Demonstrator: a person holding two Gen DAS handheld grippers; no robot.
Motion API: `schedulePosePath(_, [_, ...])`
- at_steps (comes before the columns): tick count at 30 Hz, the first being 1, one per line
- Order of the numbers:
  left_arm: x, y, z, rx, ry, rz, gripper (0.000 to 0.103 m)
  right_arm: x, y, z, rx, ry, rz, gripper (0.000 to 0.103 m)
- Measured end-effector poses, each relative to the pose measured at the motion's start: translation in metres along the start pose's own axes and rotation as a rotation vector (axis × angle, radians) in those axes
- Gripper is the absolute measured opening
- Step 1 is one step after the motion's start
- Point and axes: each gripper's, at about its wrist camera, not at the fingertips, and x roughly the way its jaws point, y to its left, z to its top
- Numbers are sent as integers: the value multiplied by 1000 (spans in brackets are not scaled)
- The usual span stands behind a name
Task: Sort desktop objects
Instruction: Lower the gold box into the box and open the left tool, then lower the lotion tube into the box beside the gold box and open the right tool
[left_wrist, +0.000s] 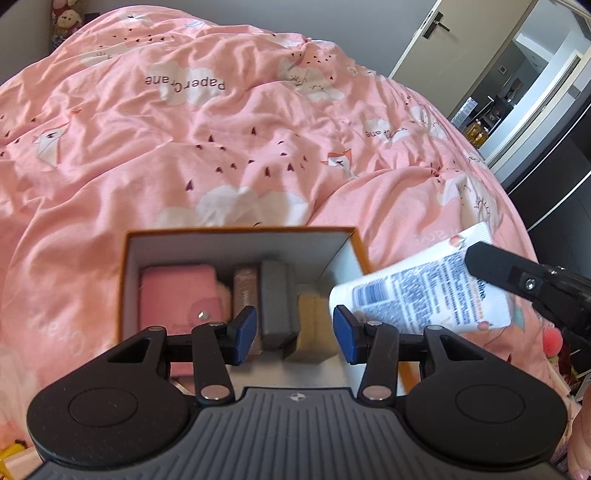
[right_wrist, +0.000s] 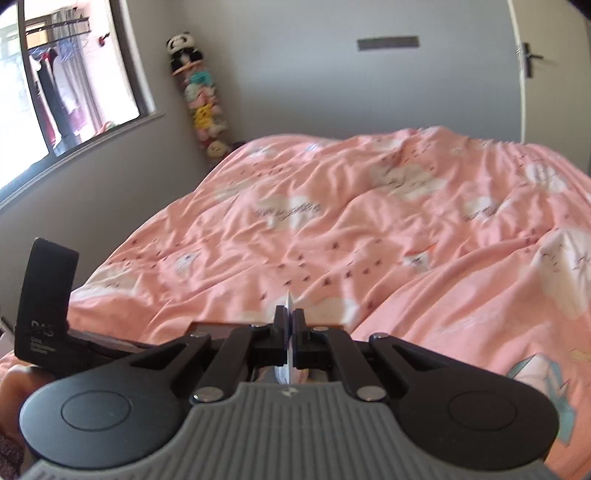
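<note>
White plastic, soft and squeezable: the tube (left_wrist: 424, 291) hangs pinched in my right gripper (right_wrist: 290, 328), whose jaws are closed on its flat crimped end, the cap end reaching over the right rim of the orange-edged box (left_wrist: 240, 232) on the pink bed quilt (left_wrist: 221, 147). It looks light and limp, so the stiff crimp is the safest hold; squeezing the belly might let it slip or bulge. My left gripper (left_wrist: 293, 332) hovers near the box's near side with jaws apart, holding nothing. Inside lie a pink wallet (left_wrist: 177, 295), a grey case (left_wrist: 275, 306) and a tan block (left_wrist: 314, 332), leaving room at the right.
</note>
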Motion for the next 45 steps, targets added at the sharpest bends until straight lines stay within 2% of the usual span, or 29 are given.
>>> schedulePosePath(5, [-11,12,-20,25,-5,43,53,14,21,-24,-12,100,-6,1])
schedulePosePath(14, [-21,36,-35,-2,-8,18,53,45,34,-56,-57,225,-127,1])
schedulePosePath(21, [-21,54,-37,-51,-8,7,53,74,33,-60,-85,289,-182,1])
schedulePosePath(29, [-17,64,-32,-61,0,-17,53,103,30,-54,-143,297,-231,1])
schedulePosePath(37, [-12,69,-29,-74,9,-10,53,119,28,-46,-225,301,-170,1])
schedulePosePath(41, [-12,69,-29,-71,14,-11,53,120,35,-48,-321,309,-124,1])
schedulePosePath(45, [-12,68,-30,-69,18,-15,53,122,39,-50,-428,312,-115,2])
